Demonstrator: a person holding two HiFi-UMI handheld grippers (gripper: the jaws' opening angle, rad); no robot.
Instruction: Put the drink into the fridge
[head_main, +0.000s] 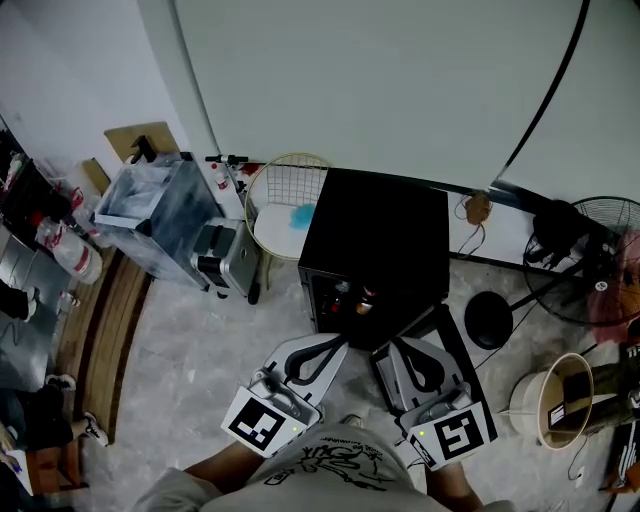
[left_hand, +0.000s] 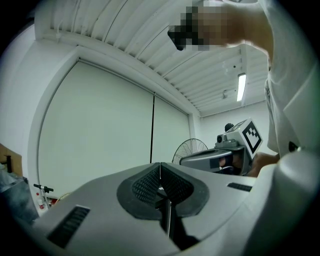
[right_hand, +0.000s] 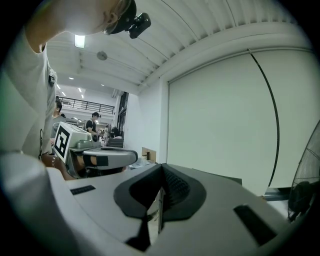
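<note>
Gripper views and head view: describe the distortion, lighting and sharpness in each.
Left gripper view: strong fisheye, black corners, straight edges bowed; the left tool fills the lower frame. Right gripper view: same fisheye, ceiling lamp blown out. Head view: dim overall, the fridge a near-featureless black.

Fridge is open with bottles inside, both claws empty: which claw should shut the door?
Right, probably: the right claw sits over what looks like the open door, at the right of the fridge; the left claw is farther from it.
</note>
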